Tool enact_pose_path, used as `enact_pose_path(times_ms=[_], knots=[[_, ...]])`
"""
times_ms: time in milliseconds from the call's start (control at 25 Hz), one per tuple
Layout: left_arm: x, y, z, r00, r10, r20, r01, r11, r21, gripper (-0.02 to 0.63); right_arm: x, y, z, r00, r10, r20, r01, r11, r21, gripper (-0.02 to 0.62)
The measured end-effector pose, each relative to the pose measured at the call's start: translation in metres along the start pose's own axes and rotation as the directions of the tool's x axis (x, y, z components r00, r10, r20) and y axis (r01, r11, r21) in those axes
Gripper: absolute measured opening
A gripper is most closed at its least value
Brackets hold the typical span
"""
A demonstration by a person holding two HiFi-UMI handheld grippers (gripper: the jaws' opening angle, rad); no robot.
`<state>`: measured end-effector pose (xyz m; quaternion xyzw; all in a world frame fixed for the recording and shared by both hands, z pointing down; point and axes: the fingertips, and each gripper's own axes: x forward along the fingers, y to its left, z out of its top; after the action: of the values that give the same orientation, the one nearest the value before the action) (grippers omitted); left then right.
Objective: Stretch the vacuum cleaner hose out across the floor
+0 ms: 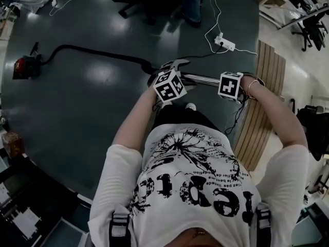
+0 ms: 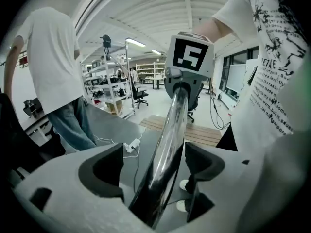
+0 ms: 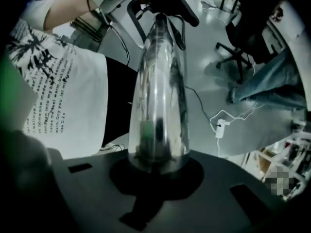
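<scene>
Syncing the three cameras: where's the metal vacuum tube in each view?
Head view: metal tube at upper centre, lying level across the picture.
Left gripper view: centre, slanting up from between the jaws of the open left gripper.
Right gripper view: centre, upright, clamped in the right gripper.
Shared landmark: white power strip on the floor.

Head view's dim, with soft glare patches on the dark floor (image 1: 100, 75). Left gripper view's brighter: ceiling lights (image 2: 135, 42) blaze, edges bow and go black. Right gripper view's murky, its tube (image 3: 160, 81) glinting.
</scene>
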<state>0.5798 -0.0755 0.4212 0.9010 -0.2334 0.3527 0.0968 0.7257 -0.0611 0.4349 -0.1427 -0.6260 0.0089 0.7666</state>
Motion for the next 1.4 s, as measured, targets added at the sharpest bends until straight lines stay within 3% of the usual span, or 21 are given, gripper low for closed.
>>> enact_pose_path(times_ms=[120,200,280,360,480,680,760,1000,1120,1280,1400], knots=[[0.002,-0.001,0.012,0.996,0.058,0.063,-0.060,0.998,0.029,0.385,0.013,0.027,-0.018,0.988,0.150,0.030,-0.152,0.976,0.155,0.034],[-0.004,0.001,0.023,0.984,0.094,0.149,-0.097,0.995,0.013,0.385,0.022,0.047,-0.021,0.956,0.280,0.091,-0.294,0.922,0.254,0.034],[-0.012,0.006,0.032,0.959,0.134,0.250,-0.118,0.990,-0.080,0.385,0.033,0.064,-0.024,0.915,0.374,0.149,-0.402,0.848,0.344,0.034],[-0.018,0.011,0.036,0.931,0.180,0.319,-0.122,0.974,-0.193,0.385,0.046,0.073,-0.033,0.896,0.411,0.170,-0.443,0.792,0.420,0.034],[-0.008,0.016,0.027,0.922,0.228,0.313,-0.135,0.947,-0.291,0.385,0.066,0.077,-0.049,0.872,0.445,0.205,-0.485,0.726,0.488,0.034],[0.035,0.003,0.020,0.941,0.226,0.251,-0.124,0.923,-0.365,0.385,0.080,0.086,-0.075,0.747,0.558,0.362,-0.657,0.535,0.531,0.034],[0.045,0.001,0.024,0.941,0.244,0.236,-0.139,0.910,-0.390,0.385,0.086,0.091,-0.092,0.717,0.591,0.369,-0.685,0.502,0.528,0.034],[0.078,-0.010,0.061,0.886,0.397,0.240,-0.256,0.850,-0.460,0.382,0.119,0.099,-0.152,0.699,0.643,0.313,-0.704,0.540,0.462,0.034],[0.097,-0.034,0.084,0.847,0.474,0.240,-0.310,0.807,-0.502,0.320,0.137,0.105,-0.171,0.693,0.642,0.328,-0.717,0.565,0.407,0.034],[0.120,-0.062,0.095,0.797,0.570,0.201,-0.385,0.735,-0.559,0.136,0.176,0.094,-0.196,0.744,0.589,0.315,-0.668,0.639,0.382,0.034],[0.138,-0.081,0.086,0.790,0.598,0.133,-0.427,0.693,-0.581,0.061,0.212,0.082,-0.208,0.782,0.547,0.298,-0.623,0.675,0.396,0.035]])
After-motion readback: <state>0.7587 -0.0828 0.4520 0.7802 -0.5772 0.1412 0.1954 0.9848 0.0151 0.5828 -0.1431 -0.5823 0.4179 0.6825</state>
